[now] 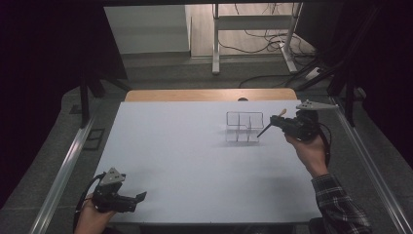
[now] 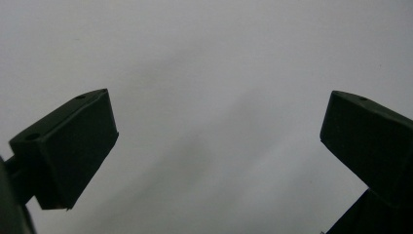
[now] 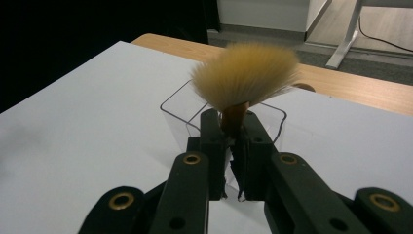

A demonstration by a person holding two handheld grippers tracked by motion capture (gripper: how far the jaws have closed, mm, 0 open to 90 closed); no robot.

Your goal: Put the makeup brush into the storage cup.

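A brush with a fluffy tan head [image 3: 246, 73] is clamped by its neck in my right gripper [image 3: 231, 119], which is shut on it. From the high view the brush [image 1: 273, 123] slants, tan head up and right, dark handle down toward a clear compartment organizer [image 1: 243, 127] standing just left of the right gripper [image 1: 277, 122]. The organizer's rim [image 3: 176, 103] lies straight behind the brush. My left gripper [image 1: 140, 198] rests at the table's near left corner, its jaws wide apart over bare white surface [image 2: 219, 131], nothing between them.
The white tabletop [image 1: 195, 165] ends in a wooden strip [image 1: 209, 94] at the far edge. Metal rails [image 1: 63, 170] run along both sides. Beyond the table stand desk legs [image 1: 215, 44] and loose floor cables [image 1: 263, 41].
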